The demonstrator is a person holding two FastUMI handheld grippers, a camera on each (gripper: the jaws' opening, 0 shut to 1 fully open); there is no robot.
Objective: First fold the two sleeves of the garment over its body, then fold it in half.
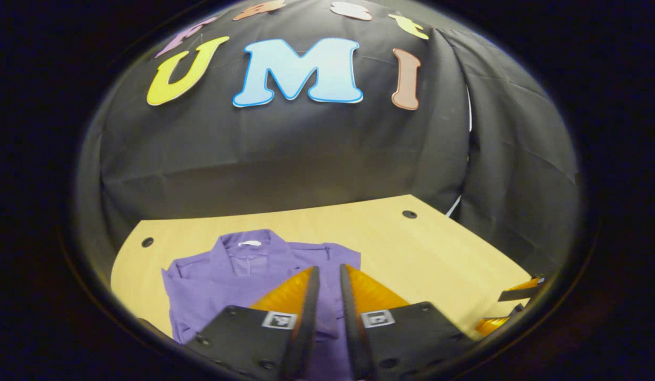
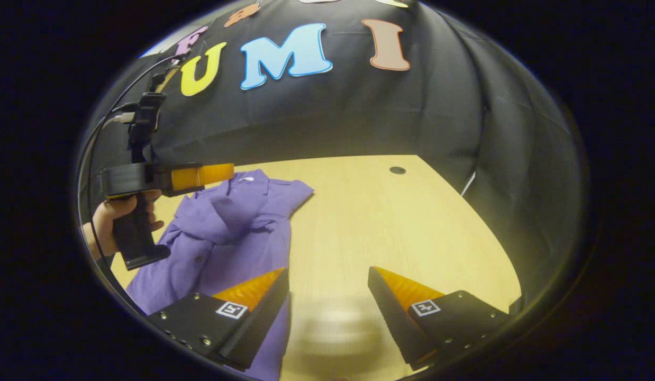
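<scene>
Here, a purple collared button-up shirt (image 1: 243,270) is being displayed on the pale wooden tabletop (image 1: 422,248), sleeves folded inward. The left hand-held gripper (image 1: 327,301) is being held nearly closed above it, grasping nothing; the right hand-held gripper (image 2: 327,301) is being held released beside it.

A recording booth, not a lived-in room.
Black cloth (image 1: 285,153) hangs as walls behind and beside a pale wooden table (image 2: 370,222) with round holes (image 2: 397,170) near its far corners.
</scene>
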